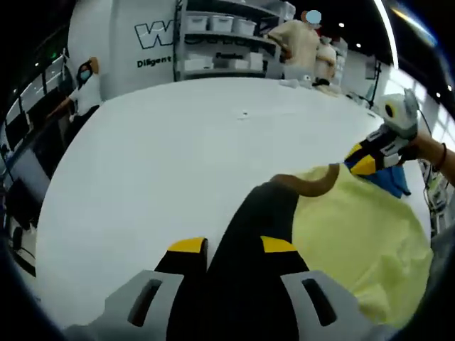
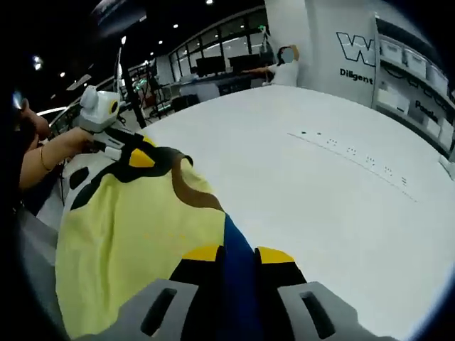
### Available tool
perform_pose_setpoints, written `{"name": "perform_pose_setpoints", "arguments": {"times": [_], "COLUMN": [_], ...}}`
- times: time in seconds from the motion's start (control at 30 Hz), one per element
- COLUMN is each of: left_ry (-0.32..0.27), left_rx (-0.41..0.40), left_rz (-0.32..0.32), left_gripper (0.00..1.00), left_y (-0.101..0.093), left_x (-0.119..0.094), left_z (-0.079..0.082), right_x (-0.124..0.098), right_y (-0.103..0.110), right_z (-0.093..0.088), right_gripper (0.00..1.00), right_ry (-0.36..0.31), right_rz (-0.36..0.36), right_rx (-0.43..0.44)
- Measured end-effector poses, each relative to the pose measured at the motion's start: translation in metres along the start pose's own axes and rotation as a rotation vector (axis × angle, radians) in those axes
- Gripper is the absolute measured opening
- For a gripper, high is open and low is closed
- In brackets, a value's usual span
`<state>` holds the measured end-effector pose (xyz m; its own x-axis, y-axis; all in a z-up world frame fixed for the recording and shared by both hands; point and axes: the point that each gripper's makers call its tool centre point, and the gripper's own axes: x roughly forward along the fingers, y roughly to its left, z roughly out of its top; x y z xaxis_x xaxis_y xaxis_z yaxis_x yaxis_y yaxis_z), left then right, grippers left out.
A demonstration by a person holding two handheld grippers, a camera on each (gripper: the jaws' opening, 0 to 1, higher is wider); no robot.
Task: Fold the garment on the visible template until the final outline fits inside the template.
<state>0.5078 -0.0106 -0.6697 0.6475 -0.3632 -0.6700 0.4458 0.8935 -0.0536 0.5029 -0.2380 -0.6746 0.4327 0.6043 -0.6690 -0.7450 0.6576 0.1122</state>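
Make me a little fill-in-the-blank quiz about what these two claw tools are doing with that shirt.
1. The garment's main body is pale ____.
2. The left gripper is shut on a ____ part of the garment.
3. The right gripper is shut on a ____ part.
4. The garment lies on a ____ table.

Missing words: yellow; black; blue; white

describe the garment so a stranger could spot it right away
On the big white table, look at the near edge where both grippers meet. The pale yellow fabric garment lies there, marked by black, brown and blue patches, with each gripper's jaws shut on one patch.
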Motion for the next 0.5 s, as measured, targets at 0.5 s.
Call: {"name": "perform_pose_setpoints", "arguments": {"times": [0.5], "left_ry": [-0.104], "left_rx": [0.116], "left_rz": [-0.019], "left_gripper": [0.01], "left_y": [-0.017], "left_x": [-0.026], "left_z": [0.025], "right_x": [-0.041], "right_y": [0.023], "right_z": [0.021], "right_gripper": [0.0], "right_ry": [-0.1], "right_rz": [-0.002], "right_rx": [-0.138]}}
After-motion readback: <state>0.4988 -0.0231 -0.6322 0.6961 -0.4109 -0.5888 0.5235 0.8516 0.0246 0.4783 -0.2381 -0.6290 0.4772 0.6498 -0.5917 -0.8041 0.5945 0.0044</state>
